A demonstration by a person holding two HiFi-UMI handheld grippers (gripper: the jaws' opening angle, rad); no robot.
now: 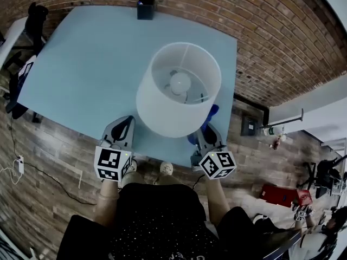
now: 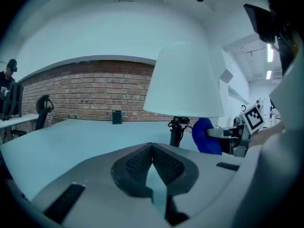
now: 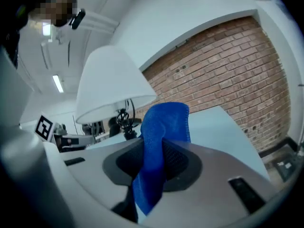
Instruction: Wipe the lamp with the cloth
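Holding cloth (image 3: 164,127) in right gripper (image 3: 159,159), jaws pinched on its fold, with a free flap sticking out ahead for wiping. Positioned low beside lamp (image 1: 179,88), with shade above and left of that gripper and stem just ahead-left. No contact visible between cloth and lamp. With left gripper (image 2: 152,161) closed on nothing, parked on the shade's other side, lamp ahead-right of it. Probably placed there to steady the lamp. Both hovering over near edge of table (image 1: 81,64). Likely next: lifting cloth up to the shade.

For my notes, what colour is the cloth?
The cloth is blue, clearest in the right gripper view.
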